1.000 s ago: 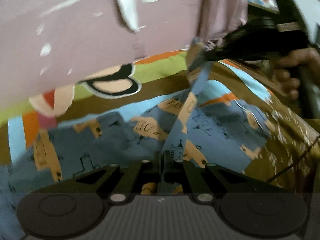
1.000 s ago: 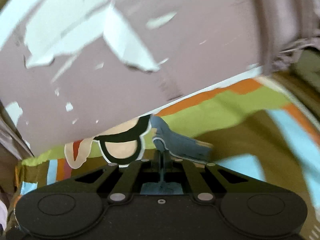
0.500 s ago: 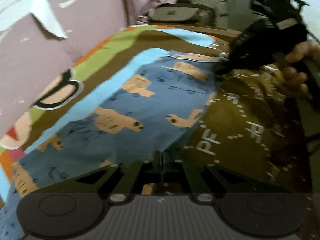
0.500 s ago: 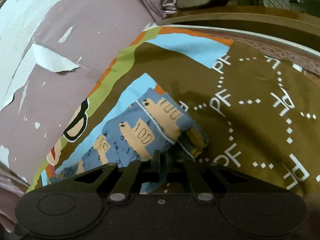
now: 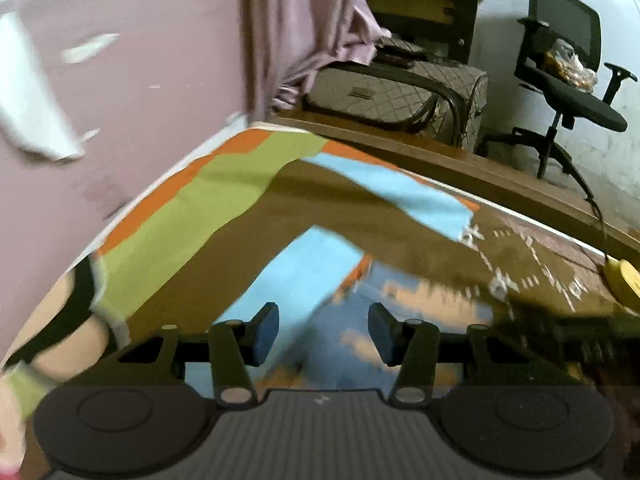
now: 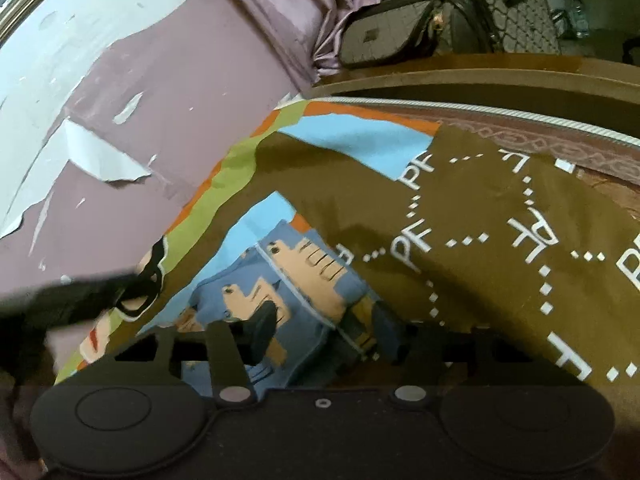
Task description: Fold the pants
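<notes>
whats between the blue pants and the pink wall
In the right wrist view, only the patterned bedsheet lies between the pants and the wall.

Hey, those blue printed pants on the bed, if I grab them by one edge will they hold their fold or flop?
The blue pants would probably flop: the thin cloth lies soft and rumpled on the bedspread. They look light, so a one-edge lift likely undoes the fold. Both the left gripper and right gripper are open.

Both wrist views low over bedspread (image 5: 224,240), facing wall (image 6: 120,128)
</notes>
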Action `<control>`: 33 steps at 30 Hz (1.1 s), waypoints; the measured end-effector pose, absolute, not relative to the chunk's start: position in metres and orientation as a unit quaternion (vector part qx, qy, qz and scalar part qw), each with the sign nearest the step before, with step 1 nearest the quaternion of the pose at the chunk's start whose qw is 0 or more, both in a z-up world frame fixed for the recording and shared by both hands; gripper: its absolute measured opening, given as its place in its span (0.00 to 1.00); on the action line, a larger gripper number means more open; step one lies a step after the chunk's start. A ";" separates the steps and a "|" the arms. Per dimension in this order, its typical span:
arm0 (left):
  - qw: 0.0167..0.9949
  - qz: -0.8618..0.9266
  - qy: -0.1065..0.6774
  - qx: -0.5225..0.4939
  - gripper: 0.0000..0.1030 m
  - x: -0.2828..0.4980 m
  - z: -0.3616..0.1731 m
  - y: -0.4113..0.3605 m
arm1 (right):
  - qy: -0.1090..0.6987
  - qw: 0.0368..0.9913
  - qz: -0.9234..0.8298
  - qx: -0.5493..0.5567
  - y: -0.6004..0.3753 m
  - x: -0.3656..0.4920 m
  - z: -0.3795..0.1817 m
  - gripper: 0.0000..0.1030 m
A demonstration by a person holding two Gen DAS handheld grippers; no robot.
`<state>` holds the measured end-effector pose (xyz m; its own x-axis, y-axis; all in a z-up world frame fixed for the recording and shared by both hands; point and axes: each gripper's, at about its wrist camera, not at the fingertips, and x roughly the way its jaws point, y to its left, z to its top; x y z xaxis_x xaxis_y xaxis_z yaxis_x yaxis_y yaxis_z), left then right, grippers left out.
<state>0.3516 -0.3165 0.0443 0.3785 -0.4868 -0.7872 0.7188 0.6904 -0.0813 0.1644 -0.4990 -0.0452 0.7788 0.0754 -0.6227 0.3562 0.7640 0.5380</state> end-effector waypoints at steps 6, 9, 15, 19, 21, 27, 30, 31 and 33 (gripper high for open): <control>0.782 -0.383 0.469 0.150 0.47 0.382 -0.003 -0.373 | 0.316 0.861 -0.106 0.385 -0.521 0.168 -0.059 0.38; 0.769 -0.392 0.483 0.149 0.24 0.379 -0.012 -0.377 | 0.316 0.864 -0.091 0.380 -0.519 0.170 -0.059 0.20; 0.777 -0.392 0.467 0.160 0.13 0.372 -0.002 -0.377 | 0.310 0.889 -0.079 0.328 -0.503 0.173 -0.048 0.07; 0.783 -0.398 0.451 0.159 0.12 0.366 0.010 -0.377 | 0.297 0.899 -0.086 0.310 -0.500 0.163 -0.037 0.06; 0.784 -0.412 0.438 0.154 0.12 0.361 0.021 -0.376 | 0.287 0.904 -0.090 0.304 -0.499 0.154 -0.029 0.06; 0.775 -0.416 0.434 0.197 0.16 0.346 0.008 -0.397 | 0.326 0.894 -0.119 0.282 -0.496 0.153 -0.031 0.07; 0.782 -0.397 0.431 0.211 0.36 0.342 -0.006 -0.400 | 0.351 0.883 -0.138 0.280 -0.498 0.160 -0.039 0.16; 0.793 -0.390 0.421 0.207 0.42 0.341 -0.004 -0.395 | 0.345 0.886 -0.143 0.275 -0.498 0.159 -0.037 0.21; 0.808 -0.382 0.407 0.189 0.45 0.342 0.004 -0.382 | 0.321 0.900 -0.146 0.259 -0.494 0.156 -0.031 0.24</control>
